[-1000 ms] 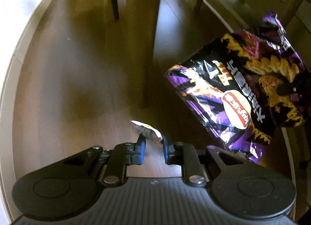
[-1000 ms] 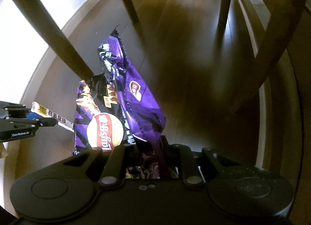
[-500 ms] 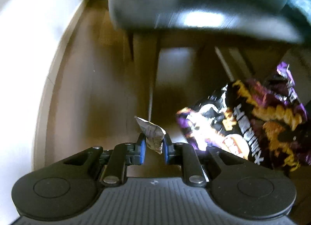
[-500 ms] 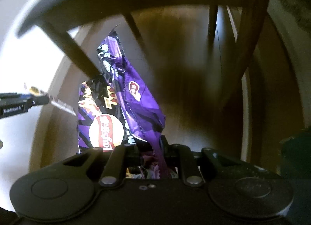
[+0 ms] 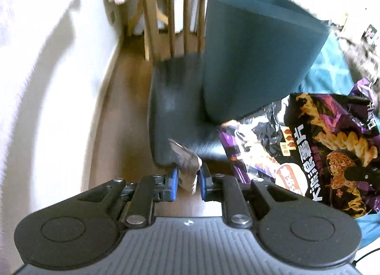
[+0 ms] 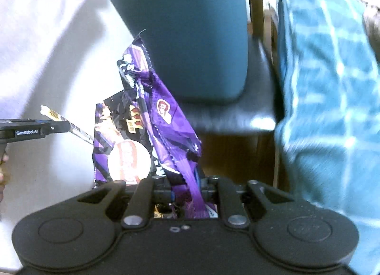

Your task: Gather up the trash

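Left gripper (image 5: 187, 181) we keep clamped on small crumpled silvery wrapper (image 5: 186, 162), right gripper (image 6: 186, 195) pinching crinkled purple foil chip bag (image 6: 147, 132), dark blue plastic bin (image 5: 256, 59) on black-seated wooden chair (image 5: 175, 111) ahead.

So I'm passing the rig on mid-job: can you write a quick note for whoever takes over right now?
Left gripper: shut on a small crumpled wrapper.
Right gripper: shut on the purple chip bag, which hangs in the air.
Both are held in front of the chair seat, where a teal bin stands.
Done: both pieces picked up.
Left: probably drop both into the bin; nothing released yet.
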